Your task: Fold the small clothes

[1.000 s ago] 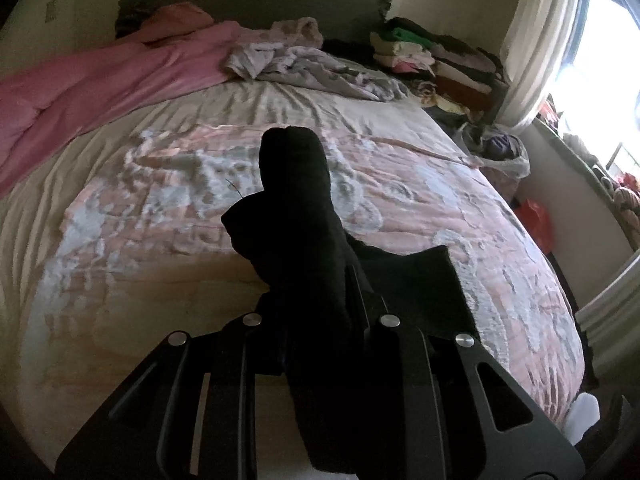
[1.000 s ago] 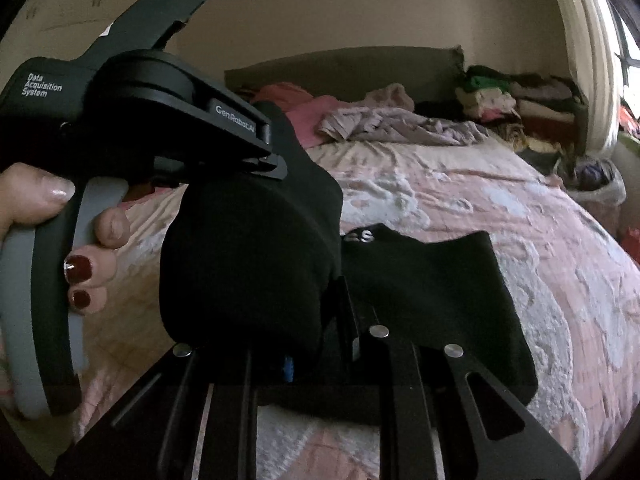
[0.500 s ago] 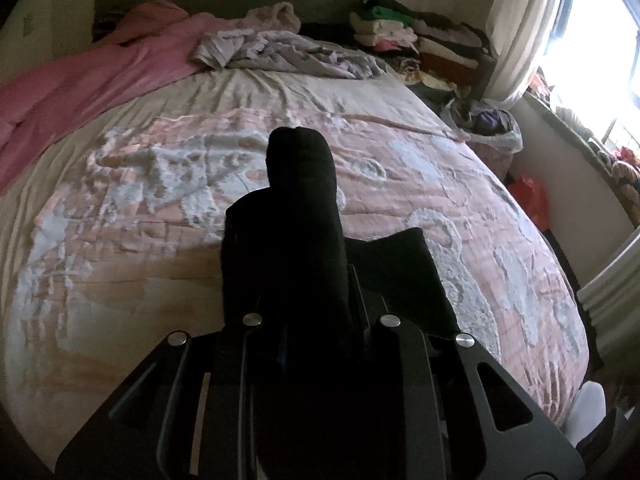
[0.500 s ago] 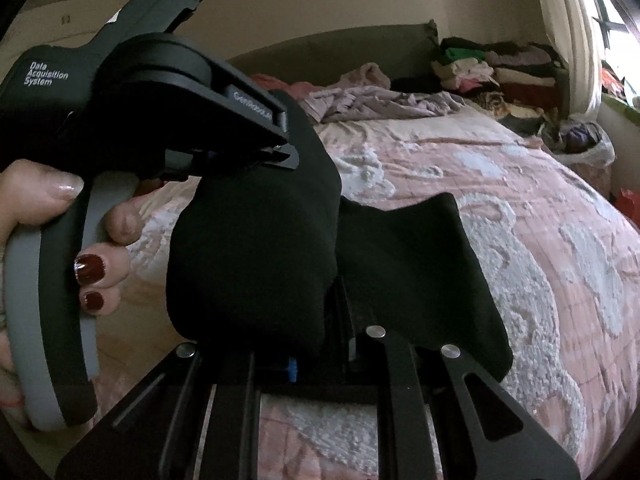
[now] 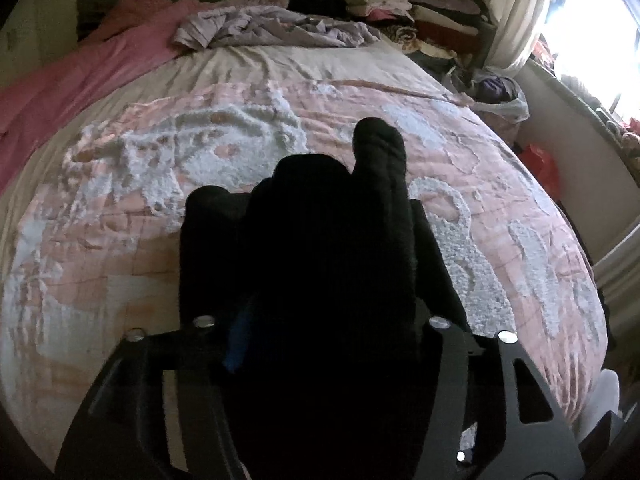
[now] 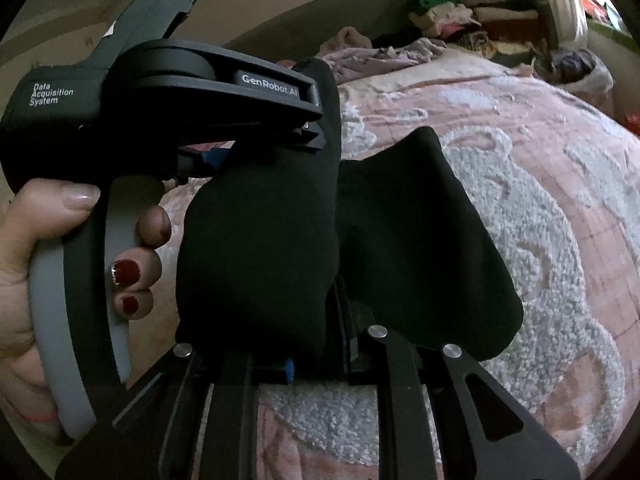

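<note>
Left wrist view: black sock (image 5: pixel 320 248) between opening jaws, right jaws clamped on it, open quilt (image 5: pixel 140 200) beyond.

The sock (image 6: pixel 260 240) is hanging between the right tool (image 6: pixel 316 344) and the left tool (image 6: pixel 308 128), which is sitting ahead and to the left of the right tool. A second sock (image 6: pixel 420 248) is lying on the bed (image 6: pixel 540 200) just right of both. Beyond them, crumpled clothes (image 5: pixel 272 28) are lying, with folded stacks (image 5: pixel 400 0) sitting farther right.
</note>
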Available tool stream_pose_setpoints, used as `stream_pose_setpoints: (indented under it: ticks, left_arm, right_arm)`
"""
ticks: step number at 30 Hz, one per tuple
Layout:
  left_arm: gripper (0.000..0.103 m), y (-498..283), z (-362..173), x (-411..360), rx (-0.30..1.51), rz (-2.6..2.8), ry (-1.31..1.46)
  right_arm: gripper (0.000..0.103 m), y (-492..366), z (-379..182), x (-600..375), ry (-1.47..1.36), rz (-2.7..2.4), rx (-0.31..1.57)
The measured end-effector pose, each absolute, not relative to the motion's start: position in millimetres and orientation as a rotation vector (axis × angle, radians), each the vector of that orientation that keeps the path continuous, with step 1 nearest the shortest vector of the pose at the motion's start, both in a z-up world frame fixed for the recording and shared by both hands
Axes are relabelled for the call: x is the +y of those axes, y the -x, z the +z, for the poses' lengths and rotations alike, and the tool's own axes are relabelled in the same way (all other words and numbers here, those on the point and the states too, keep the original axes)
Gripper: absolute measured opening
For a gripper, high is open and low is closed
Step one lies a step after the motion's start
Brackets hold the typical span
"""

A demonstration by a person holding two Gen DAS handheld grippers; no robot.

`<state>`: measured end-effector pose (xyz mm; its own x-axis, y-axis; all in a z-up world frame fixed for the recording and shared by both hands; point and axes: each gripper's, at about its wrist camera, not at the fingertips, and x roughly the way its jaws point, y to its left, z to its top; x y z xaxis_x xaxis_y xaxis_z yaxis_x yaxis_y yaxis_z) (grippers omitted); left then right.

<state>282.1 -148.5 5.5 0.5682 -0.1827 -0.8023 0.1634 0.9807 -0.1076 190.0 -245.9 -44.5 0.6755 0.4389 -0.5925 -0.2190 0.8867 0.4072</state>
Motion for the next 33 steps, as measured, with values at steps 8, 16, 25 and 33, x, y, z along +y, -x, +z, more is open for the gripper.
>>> stream_pose_setpoints:
  ticks: [8, 16, 25, 33]
  left_arm:
    - [0.069, -265.3, 27.6, -127.7, 0.879, -0.291, 0.157]
    - [0.069, -252.3, 37.0, -78.0, 0.822, -0.198, 0.19]
    - [0.069, -240.2, -7.9, -64.1, 0.91, -0.177, 0.176]
    - [0.069, -226.7, -23.7, -76.3, 0.939, -0.202, 0.13]
  right_arm:
    - [0.029, -184.6, -48.7, -255.4, -0.37, 0.369, 0.769]
    - [0.037, -181.1, -55.9, -278.0, -0.432, 0.32, 0.807]
    - [0.065, -172.8, -45.4, -299.2, -0.513, 0.371, 0.786]
    - [0.076, -179.4, -36.1, -313.5, -0.56, 0.429, 0.803]
